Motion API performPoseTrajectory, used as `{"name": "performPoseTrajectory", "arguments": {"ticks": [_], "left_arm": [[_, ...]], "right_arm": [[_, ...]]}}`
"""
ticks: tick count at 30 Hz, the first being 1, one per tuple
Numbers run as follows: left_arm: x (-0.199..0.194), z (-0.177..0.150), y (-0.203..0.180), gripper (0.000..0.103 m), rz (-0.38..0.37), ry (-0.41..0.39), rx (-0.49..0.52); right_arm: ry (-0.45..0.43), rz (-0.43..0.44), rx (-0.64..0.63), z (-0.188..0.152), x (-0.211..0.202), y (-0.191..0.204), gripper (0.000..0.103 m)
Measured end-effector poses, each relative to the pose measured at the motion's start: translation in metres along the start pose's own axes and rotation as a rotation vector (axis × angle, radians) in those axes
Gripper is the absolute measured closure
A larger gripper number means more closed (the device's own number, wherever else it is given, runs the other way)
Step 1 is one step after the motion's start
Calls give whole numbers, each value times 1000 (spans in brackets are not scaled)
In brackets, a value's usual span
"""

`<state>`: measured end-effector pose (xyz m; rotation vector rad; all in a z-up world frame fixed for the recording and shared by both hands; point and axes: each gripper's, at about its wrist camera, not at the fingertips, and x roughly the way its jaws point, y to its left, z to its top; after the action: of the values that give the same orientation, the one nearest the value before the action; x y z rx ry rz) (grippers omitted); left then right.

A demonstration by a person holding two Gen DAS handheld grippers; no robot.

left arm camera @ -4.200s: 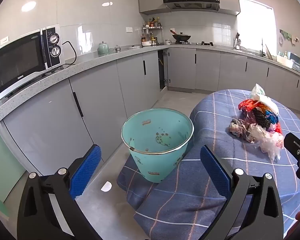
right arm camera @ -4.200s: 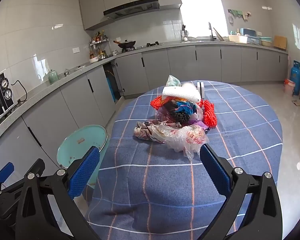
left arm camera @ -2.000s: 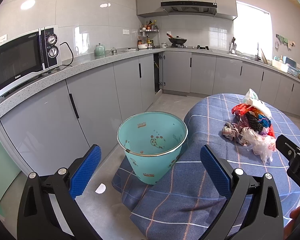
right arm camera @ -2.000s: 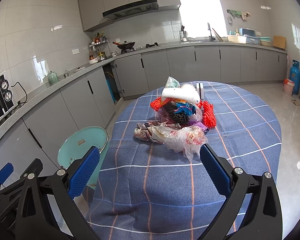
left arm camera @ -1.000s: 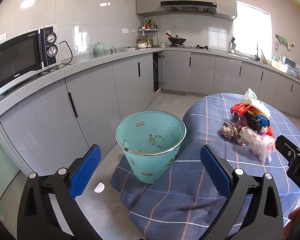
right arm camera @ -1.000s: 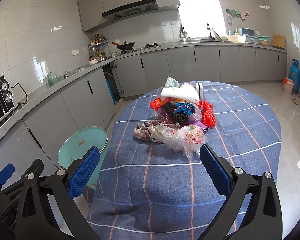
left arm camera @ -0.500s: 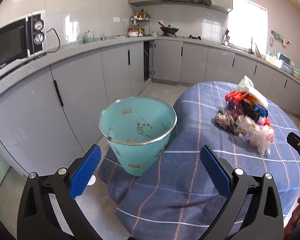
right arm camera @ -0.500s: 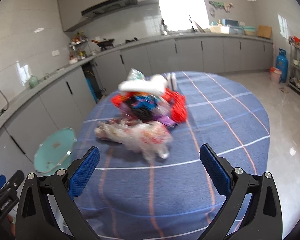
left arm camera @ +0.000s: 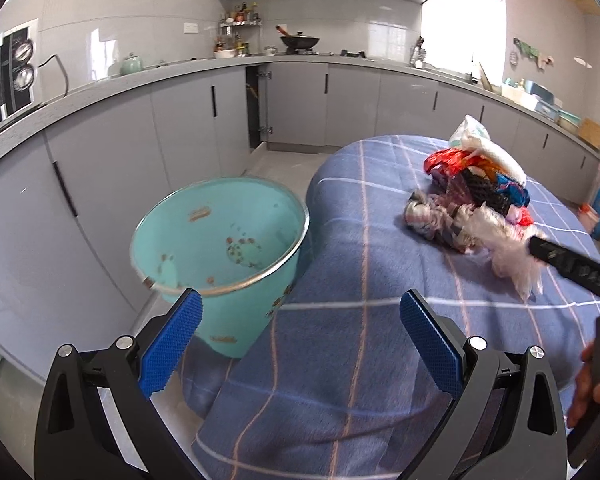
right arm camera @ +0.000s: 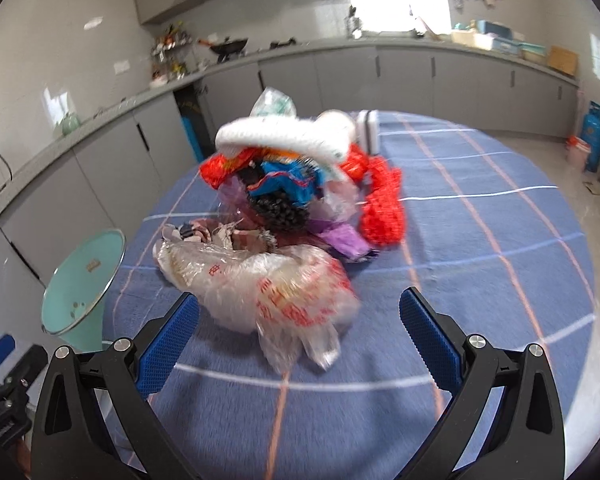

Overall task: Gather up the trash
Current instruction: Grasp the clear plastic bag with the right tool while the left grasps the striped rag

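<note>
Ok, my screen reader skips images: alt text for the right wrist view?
An open right gripper faces a trash pile on a blue checked table, a clear plastic bag nearest. A teal bin stands at the table's left edge.

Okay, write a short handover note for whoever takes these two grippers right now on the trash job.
Left gripper: open, empty, aimed at the teal plastic bin on the floor beside the table.
Right gripper: open, empty, just short of the clear crinkled plastic bag.
The heap of mixed colourful trash sits on the blue checked tablecloth.
Done: nothing visibly binned.
Left: grab the clear bag first, drop it in, then the rest.
</note>
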<state>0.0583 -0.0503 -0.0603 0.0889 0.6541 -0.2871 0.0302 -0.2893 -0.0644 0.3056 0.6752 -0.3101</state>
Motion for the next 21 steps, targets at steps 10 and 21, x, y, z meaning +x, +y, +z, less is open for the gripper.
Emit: {"name": "performPoseTrajectory", "arguments": {"ticks": [10, 21], "left_arm": [[35, 49, -39, 7, -68, -23, 68], [105, 74, -105, 13, -118, 71, 133]], "right_arm": [[41, 113, 13, 3, 11, -12, 54], [-112, 33, 93, 28, -22, -38, 54]]}}
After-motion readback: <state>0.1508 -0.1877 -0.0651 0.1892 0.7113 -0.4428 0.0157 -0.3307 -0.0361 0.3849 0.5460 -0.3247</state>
